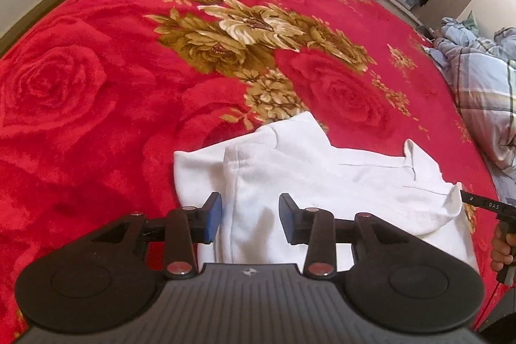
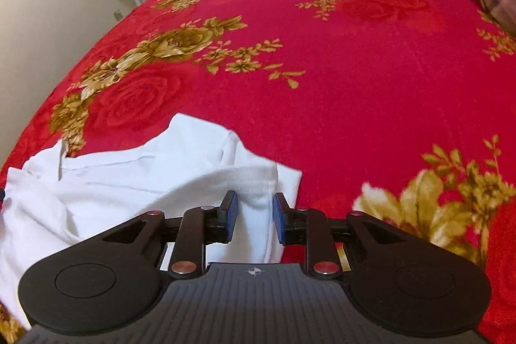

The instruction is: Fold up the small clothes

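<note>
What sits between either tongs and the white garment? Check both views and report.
Nothing visible. The left tongs and right tongs are both open, with the crumpled white cotton garment directly between and beneath their blue pads. Only the red floral plush blanket surrounds it.

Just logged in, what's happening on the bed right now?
A person is folding a white garment on the red blanket, one hand-held gripper in each hand. The left hand-held gripper is open over one end of the garment, and the right hand-held gripper is open over the opposite end. Neither has pinched the fabric. The garment lies crumpled and partly doubled over.
</note>
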